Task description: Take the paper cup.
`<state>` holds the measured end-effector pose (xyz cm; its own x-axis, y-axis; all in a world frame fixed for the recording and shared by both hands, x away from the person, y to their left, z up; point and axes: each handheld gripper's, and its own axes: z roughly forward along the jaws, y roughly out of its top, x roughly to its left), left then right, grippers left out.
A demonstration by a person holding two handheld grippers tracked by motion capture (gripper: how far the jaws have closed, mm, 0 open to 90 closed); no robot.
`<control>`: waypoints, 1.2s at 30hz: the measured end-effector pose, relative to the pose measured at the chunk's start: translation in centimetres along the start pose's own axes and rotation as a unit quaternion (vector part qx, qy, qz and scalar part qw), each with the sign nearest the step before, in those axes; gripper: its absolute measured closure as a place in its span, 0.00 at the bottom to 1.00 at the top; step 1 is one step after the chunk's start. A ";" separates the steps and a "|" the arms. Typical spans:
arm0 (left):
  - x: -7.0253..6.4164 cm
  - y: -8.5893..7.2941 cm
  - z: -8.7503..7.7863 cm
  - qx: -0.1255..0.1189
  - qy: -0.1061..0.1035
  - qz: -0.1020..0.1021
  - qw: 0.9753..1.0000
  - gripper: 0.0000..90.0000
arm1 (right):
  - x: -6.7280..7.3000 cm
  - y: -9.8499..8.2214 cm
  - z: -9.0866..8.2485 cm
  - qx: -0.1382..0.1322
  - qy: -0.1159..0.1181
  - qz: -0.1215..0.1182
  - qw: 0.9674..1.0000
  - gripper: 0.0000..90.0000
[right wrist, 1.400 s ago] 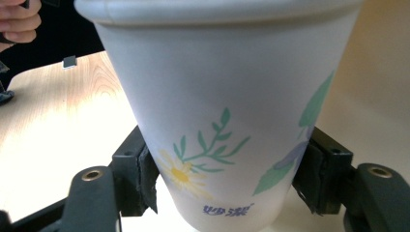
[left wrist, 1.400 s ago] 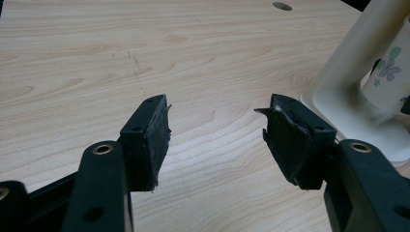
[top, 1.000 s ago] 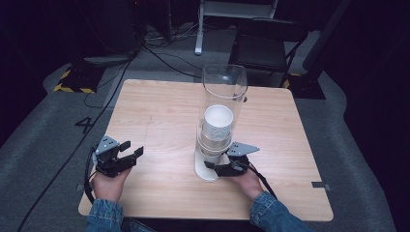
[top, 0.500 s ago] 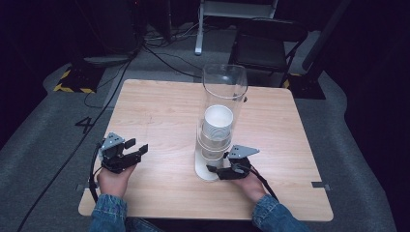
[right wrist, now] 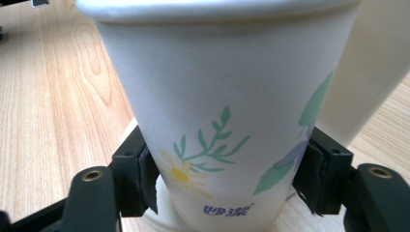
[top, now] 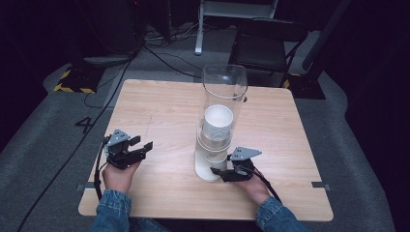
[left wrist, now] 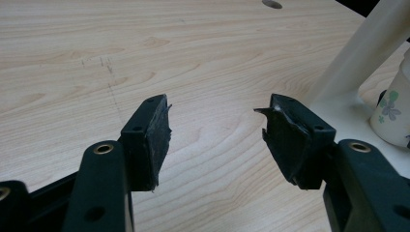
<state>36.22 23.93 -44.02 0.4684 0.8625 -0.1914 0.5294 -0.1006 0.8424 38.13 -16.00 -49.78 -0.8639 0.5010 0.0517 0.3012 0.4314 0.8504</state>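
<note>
While right tool (right wrist: pixel 227 193) clasps flowered paper cup (right wrist: pixel 227 111) lettered "妙潔", left tool (left wrist: pixel 215 135) released.

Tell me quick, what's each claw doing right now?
Left gripper: open, holding nothing, above the table.
Right gripper: closed on the flowered paper cup.

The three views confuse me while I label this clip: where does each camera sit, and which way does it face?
High view: above the person's side, looking forward and down on the table; forearms, both grippers.
Left gripper view: rides the left gripper, over bare wood; open jaws.
Right gripper view: rides the right gripper, jaws clamping the paper cup.
Shared: cup, white stand.
</note>
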 end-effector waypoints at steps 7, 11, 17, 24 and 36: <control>-0.2 0.5 0.7 0.000 -0.007 0.004 1.000 0.46 | -0.4 -0.4 -1.2 0.001 -0.014 0.006 1.000 0.38; -0.3 0.6 1.2 0.001 -0.012 0.002 1.000 0.46 | -0.6 -0.7 -1.9 0.008 -0.017 0.012 1.000 0.38; -0.4 0.9 1.4 0.001 -0.014 0.004 1.000 0.46 | -1.2 -0.9 -3.2 0.009 -0.029 0.013 0.999 0.38; -0.4 0.8 1.3 0.000 -0.012 0.004 1.000 0.46 | -2.2 -1.0 -4.4 -0.003 -0.041 0.026 0.999 0.38; -0.2 0.3 0.4 0.004 -0.003 0.002 1.000 0.46 | -4.6 -0.3 -6.7 -0.055 -0.090 0.060 0.993 0.38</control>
<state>36.61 23.54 -43.95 0.4746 0.8594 -0.1900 0.5323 -0.1083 0.8396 39.28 -23.41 -46.77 -0.7351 0.6743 0.0699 0.3426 0.2805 0.8966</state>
